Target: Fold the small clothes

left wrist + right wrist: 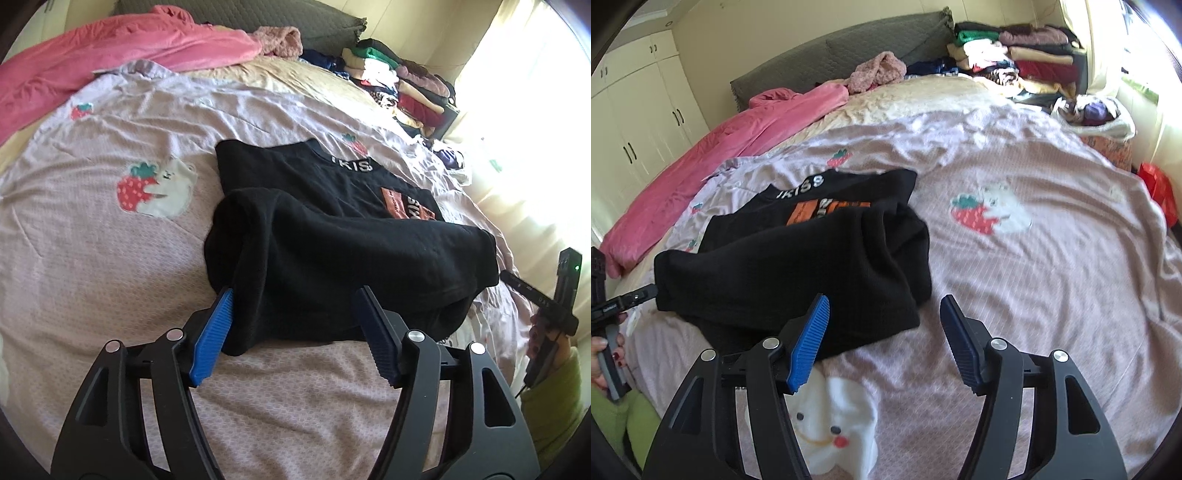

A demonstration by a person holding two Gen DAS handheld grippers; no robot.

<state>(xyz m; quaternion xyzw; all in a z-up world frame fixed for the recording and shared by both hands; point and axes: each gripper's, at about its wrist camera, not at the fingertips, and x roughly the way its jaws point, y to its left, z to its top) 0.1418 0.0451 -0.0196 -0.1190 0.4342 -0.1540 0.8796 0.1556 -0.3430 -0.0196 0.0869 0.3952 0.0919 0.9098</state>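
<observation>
Left tongs point(295, 299) and right tongs point(884, 306) both gape; black shirt point(332, 240) lies half-folded on the bedspread point(92, 258).

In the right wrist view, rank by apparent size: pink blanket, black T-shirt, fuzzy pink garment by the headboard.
1. Black T-shirt and pink blanket: alike; the shirt is nearer, so unranked.
2. Fuzzy pink garment, farthest away.

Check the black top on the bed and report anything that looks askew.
The black top is folded unevenly: its near half bunches in a thick hump on the left, and the folded edge runs slanted across the orange print, half covering it.
</observation>
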